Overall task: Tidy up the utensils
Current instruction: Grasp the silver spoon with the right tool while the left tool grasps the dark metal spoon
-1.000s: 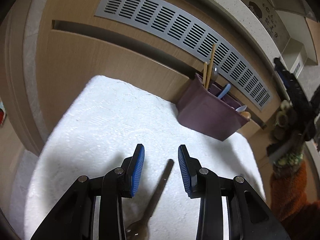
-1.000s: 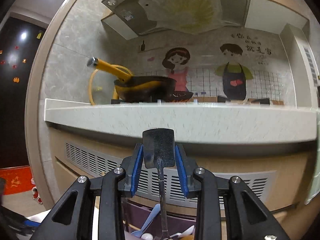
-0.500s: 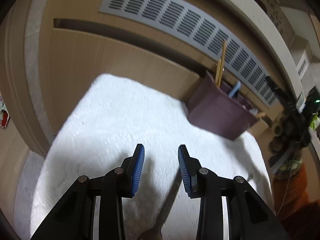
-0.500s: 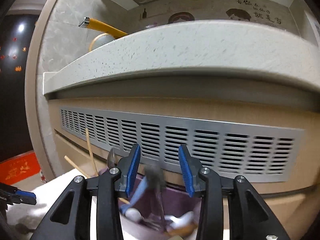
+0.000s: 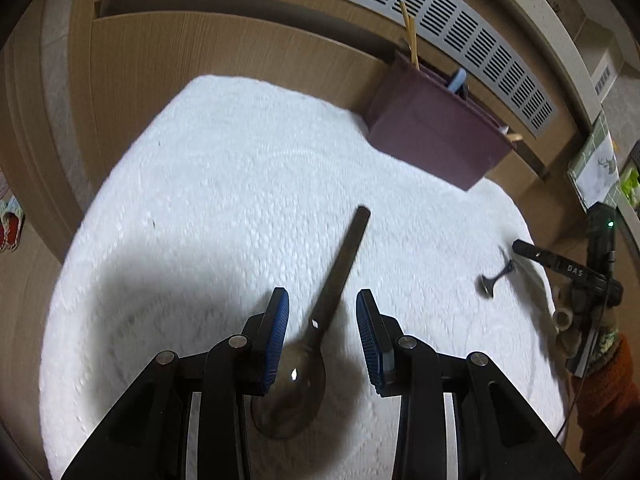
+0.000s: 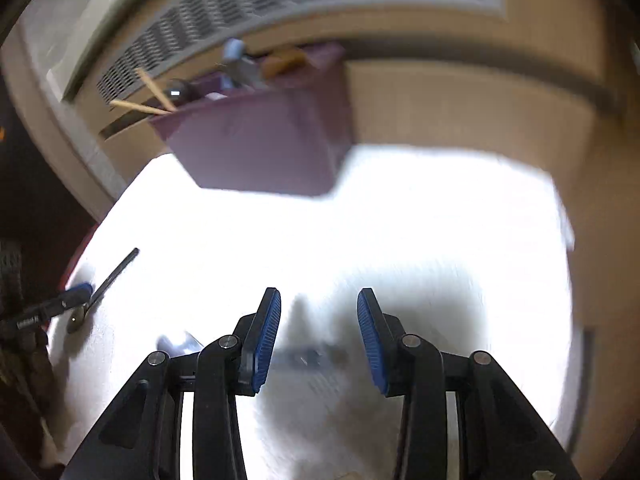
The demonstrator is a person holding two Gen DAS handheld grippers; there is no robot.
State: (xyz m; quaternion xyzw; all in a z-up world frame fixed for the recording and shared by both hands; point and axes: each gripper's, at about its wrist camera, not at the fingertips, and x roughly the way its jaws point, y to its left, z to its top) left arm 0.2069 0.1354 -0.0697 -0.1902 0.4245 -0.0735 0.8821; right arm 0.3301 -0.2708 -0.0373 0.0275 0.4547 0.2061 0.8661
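Left gripper [image 5: 320, 330] jaws spread over spoon [image 5: 316, 340]; right gripper [image 6: 318, 332] jaws just widened, utensil [image 6: 304, 358] beneath blurred

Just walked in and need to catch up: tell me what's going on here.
A person is sorting utensils with handheld tongs in each hand. The left tongs are open, straddling a metal spoon lying on the white mat without gripping it. The right tongs have just been opening and hold nothing; something dark and blurred lies on the mat below them. The purple holder against the cabinet already contains chopsticks and other utensils. A smaller utensil lies on the mat near the right tongs.
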